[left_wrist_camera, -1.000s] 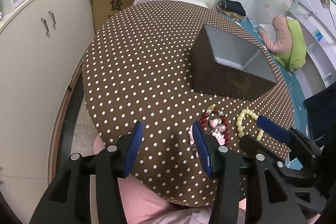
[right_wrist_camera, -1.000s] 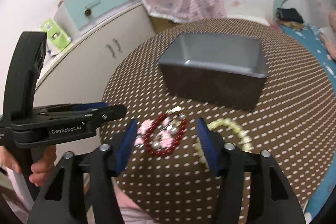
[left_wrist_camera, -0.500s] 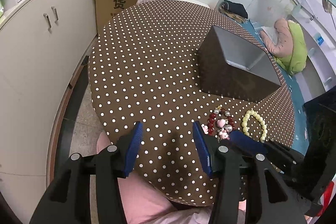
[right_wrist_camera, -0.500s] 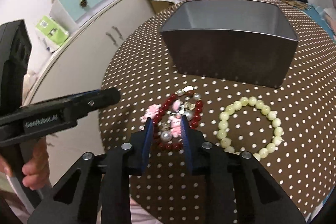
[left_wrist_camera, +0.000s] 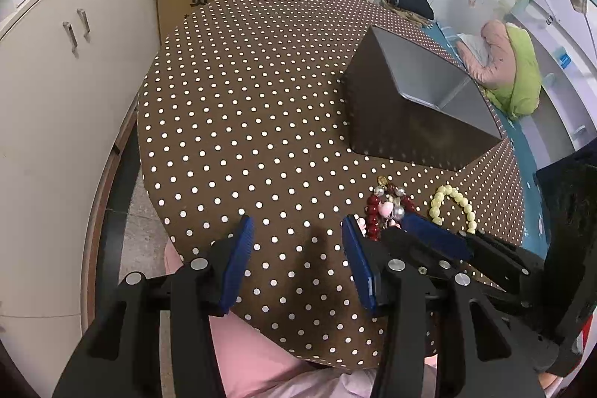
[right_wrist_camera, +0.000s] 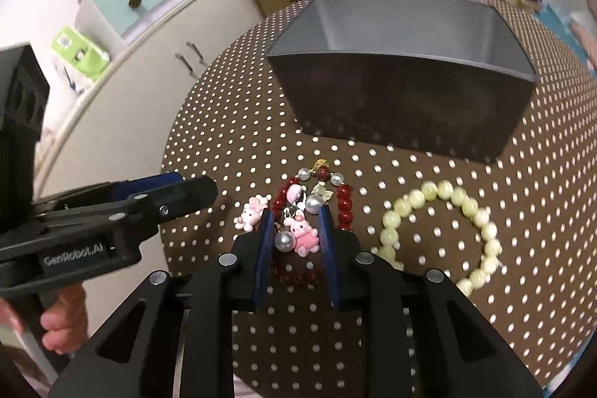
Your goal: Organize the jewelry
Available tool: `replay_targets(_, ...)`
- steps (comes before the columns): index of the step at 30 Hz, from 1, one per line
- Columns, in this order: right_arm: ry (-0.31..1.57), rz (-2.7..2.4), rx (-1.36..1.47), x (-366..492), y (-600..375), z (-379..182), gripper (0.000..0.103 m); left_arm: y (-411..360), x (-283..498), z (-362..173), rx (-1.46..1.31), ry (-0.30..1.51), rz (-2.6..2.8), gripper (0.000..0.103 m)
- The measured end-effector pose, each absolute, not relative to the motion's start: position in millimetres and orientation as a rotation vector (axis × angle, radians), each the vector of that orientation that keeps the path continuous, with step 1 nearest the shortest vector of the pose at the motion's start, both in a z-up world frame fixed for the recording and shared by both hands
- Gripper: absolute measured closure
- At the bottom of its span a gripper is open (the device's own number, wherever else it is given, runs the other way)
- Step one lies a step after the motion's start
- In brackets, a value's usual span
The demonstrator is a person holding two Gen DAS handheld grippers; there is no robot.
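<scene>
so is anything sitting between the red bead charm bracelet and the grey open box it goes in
Nothing visible does. The red bead charm bracelet lies just in front of the grey open box, with only bare polka-dot tablecloth between them. The pale green bead bracelet sits off to its right, and the right gripper already straddles the charms.

Tablecloth [right_wrist_camera: 485,286]: brown, we note white dots.
Box [right_wrist_camera: 403,107]: dark grey.
Bracelet between our right pads [right_wrist_camera: 345,207]: dark red, pink charms.
Bracelet right of them [right_wrist_camera: 481,219]: pale yellow-green.
Pads [right_wrist_camera: 265,234]: blue.
</scene>
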State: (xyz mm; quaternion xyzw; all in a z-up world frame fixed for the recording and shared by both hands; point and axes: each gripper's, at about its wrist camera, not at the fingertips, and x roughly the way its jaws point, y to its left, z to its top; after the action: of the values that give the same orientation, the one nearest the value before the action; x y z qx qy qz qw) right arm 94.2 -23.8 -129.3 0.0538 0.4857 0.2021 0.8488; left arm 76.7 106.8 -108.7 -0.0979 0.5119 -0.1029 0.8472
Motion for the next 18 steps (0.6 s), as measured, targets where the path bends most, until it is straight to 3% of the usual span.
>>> replay_targets(7, 0.996, 0.409, -0.005, 87, -12, -127, 0.079, 116, 76, -112, -0.219, 1.085, -0.199, 0.056)
replay_targets(15, 1.017, 0.475, 0.191, 94, -45, -133, 0.082, 110, 75, -111, -0.217, 1.085, -0.254, 0.056)
replay_targets(18, 1.006, 0.474, 0.212, 93, -50, -129, 0.091, 106, 74, -111, -0.219, 1.091, -0.261, 0.056)
